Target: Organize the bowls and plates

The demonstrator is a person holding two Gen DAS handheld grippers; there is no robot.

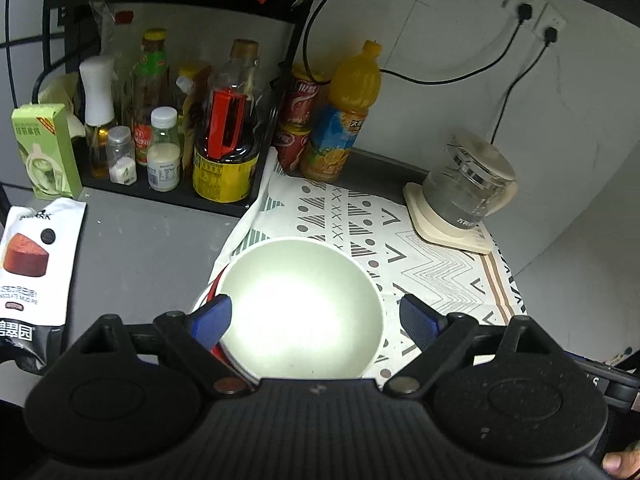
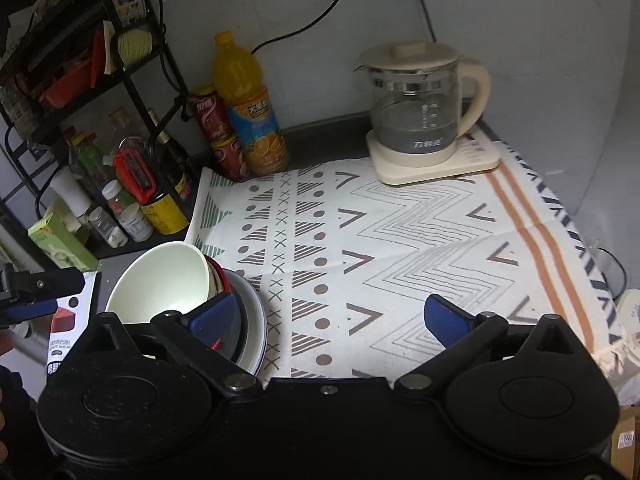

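Left of the left gripper's [image 1: 314, 318] jaws lies a cake packet [image 1: 30, 264] on the grey table [image 1: 152, 248]. Those jaws stand wide apart and grip nothing; the pale green bowl [image 1: 300, 304] sits between and below them, nested on a red-rimmed bowl [image 2: 218, 270] and a grey plate [image 2: 254, 320]. That stack lies just at the left jaw of the right gripper [image 2: 334, 318], whose jaws also gape wide and empty over the patterned cloth [image 2: 400, 240]. Beyond its right jaw stands a glass kettle [image 2: 416, 116].
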